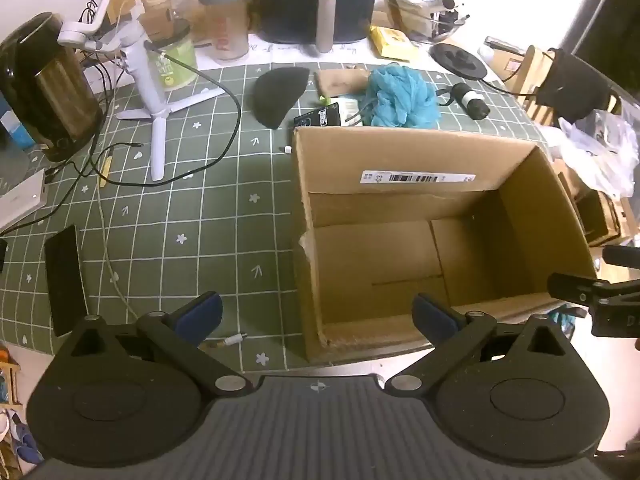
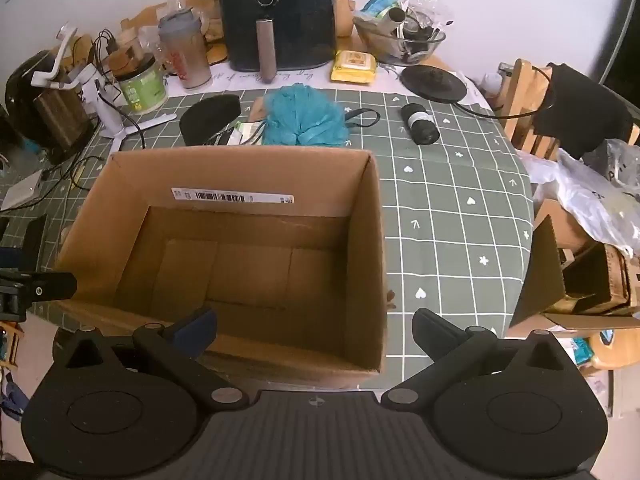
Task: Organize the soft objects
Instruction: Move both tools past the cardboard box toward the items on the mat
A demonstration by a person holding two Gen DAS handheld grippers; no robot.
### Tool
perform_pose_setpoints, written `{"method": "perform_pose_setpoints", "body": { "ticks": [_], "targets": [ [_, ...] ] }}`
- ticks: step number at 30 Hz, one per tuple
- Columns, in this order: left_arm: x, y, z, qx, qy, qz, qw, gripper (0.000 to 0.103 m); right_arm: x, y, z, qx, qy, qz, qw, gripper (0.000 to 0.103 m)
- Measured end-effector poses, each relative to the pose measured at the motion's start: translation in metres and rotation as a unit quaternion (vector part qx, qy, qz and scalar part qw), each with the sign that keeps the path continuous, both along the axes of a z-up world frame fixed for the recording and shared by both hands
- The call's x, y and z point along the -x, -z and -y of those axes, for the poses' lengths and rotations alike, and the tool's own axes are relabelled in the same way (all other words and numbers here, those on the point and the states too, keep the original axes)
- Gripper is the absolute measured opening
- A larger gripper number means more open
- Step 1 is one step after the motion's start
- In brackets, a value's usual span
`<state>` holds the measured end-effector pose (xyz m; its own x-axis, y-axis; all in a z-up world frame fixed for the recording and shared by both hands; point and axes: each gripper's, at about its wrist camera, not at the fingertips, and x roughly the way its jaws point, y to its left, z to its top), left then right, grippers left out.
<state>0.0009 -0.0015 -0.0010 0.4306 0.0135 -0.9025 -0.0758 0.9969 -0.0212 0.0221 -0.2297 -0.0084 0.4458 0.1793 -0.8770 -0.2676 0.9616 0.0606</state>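
With both the left gripper (image 1: 316,312) and right gripper (image 2: 314,326) spread wide and empty, we risk snagging cables reaching past the cardboard box (image 2: 372,240) for the blue loofah (image 2: 306,120), top centre.

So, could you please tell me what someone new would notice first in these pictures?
The big open cardboard box in the middle of the green checked tablecloth, with nothing inside it. Just behind it lies a bright blue bath pouf, next to a black half-round pad. Further back, by the wall, stands a black air fryer.
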Motion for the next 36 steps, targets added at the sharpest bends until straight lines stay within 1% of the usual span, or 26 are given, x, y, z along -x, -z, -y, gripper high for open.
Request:
{"method": "perform_pose_setpoints", "body": {
  "ticks": [1, 3, 5, 7, 8, 10, 12, 18, 25, 28, 32, 36],
  "targets": [
    [-0.001, 0.001, 0.001, -0.005, -0.002, -0.004, 1.0, 0.103, 0.001, 0.0, 0.0, -0.002, 0.0, -0.001, 1.0, 0.103],
    [-0.002, 0.0, 0.006, -0.003, 0.002, -0.016, 0.9999, 0.103, 0.006, 0.001, 0.0, -0.008, -0.001, 0.001, 1.0, 0.103],
    [0.001, -0.002, 0.011, 0.003, 0.006, -0.015, 0.9999, 0.103, 0.01, -0.001, 0.007, -0.014, -0.012, -0.006, 1.0, 0.103],
    [0.004, -0.003, 0.01, 0.018, 0.02, -0.014, 0.9995, 0.103, 0.008, 0.001, 0.008, -0.01, -0.013, -0.012, 1.0, 0.103],
    [0.004, -0.005, 0.011, 0.021, 0.026, -0.015, 0.9993, 0.103, -0.001, 0.002, 0.007, -0.009, -0.015, -0.023, 1.0, 0.103],
    [0.003, -0.006, 0.016, 0.02, 0.034, -0.014, 0.9991, 0.103, -0.007, 0.001, 0.01, -0.006, -0.02, -0.02, 1.0, 0.103],
    [0.003, -0.009, 0.017, 0.017, 0.035, -0.01, 0.9992, 0.103, -0.008, 0.004, 0.009, -0.003, -0.027, -0.012, 1.0, 0.103],
    [0.001, -0.018, 0.014, 0.013, 0.029, 0.002, 0.9995, 0.103, -0.018, 0.004, -0.004, -0.001, -0.066, -0.013, 0.998, 0.103],
    [0.004, -0.026, 0.002, 0.029, 0.013, 0.026, 0.9992, 0.103, -0.027, -0.003, -0.025, -0.013, -0.094, -0.012, 0.995, 0.103],
    [0.006, -0.026, -0.001, 0.047, 0.012, 0.035, 0.9982, 0.103, -0.028, -0.004, -0.03, -0.013, -0.098, -0.011, 0.995, 0.103],
    [0.008, -0.026, -0.003, 0.055, 0.016, 0.039, 0.9976, 0.103, -0.026, -0.005, -0.032, 0.0, -0.094, -0.002, 0.996, 0.103],
    [0.007, -0.025, -0.006, 0.064, 0.022, 0.039, 0.9969, 0.103, -0.025, -0.004, -0.031, 0.029, -0.081, 0.007, 0.996, 0.103]
  ]
}}
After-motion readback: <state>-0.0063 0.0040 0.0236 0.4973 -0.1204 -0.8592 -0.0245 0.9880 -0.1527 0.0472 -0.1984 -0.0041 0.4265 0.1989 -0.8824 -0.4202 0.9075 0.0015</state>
